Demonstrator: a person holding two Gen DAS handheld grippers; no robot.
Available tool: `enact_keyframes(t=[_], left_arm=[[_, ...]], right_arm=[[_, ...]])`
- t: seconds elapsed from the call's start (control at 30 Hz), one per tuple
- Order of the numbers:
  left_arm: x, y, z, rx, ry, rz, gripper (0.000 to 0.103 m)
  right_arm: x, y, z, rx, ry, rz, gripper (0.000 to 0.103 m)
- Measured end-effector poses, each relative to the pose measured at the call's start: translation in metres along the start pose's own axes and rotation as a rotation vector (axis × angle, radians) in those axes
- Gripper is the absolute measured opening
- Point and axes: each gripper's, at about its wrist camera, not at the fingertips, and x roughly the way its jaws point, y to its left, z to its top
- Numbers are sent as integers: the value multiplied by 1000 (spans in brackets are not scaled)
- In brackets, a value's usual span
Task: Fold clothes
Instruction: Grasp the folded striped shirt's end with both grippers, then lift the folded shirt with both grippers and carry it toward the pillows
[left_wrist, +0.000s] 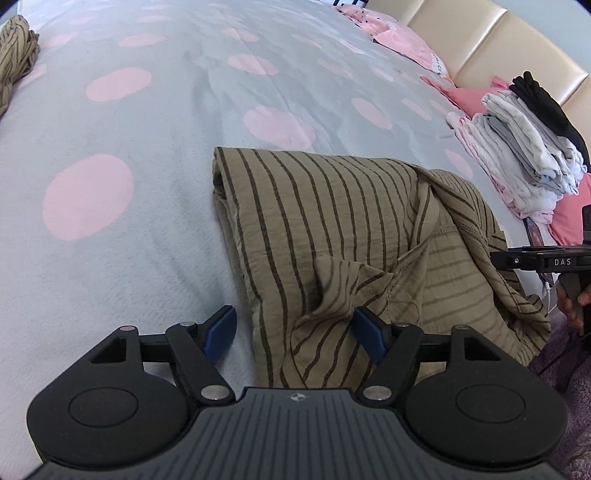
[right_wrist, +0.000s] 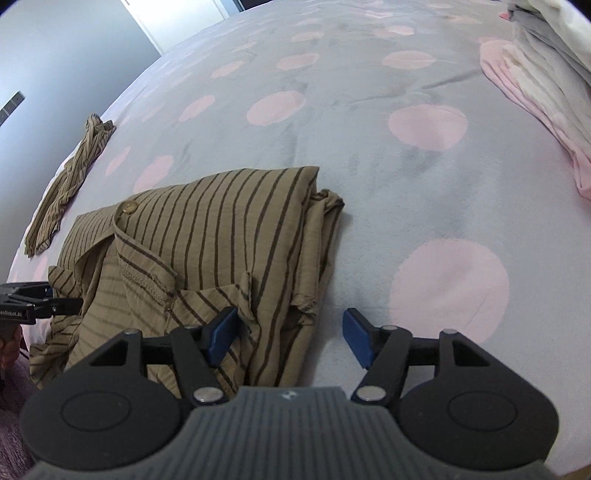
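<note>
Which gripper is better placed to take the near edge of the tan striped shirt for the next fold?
Probably the left gripper: its open jaws straddle the near edge of the tan striped shirt, cloth lying between the pads. The right gripper is open too, but only one pad is over the shirt; the other is over the dotted grey bedspread.

White capitals "DAS" stand on the black body of the right claw (left_wrist: 543, 260), seen at the right edge of the left wrist view. In the right wrist view, the black body of the left claw (right_wrist: 40, 301) at the left edge bears white lettering cut off by the frame; what shows reads "enRobot.AI". A pink pillow (left_wrist: 417, 51) near the headboard carries small dark lettering on a white strip, too small to read.
</note>
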Motion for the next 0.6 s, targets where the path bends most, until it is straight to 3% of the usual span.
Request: enact_keyframes(t=[0.23,0.33,0.53,0.6], left_arm=[[4,-4,-4,38,-34,-8,69],[4,-9,-6,72,-51,-2,63],[5,-12,-6,79,-76,-36,47],[4,-12,-6,76,-79,-44,42]], right_arm=[[9,6,-1,-49,-11,3,68],[10,11,-3,-77,-25,5,67],[13,17,-6,-132,-45,45,51],[14,16,-6,-131,-43,66,42]])
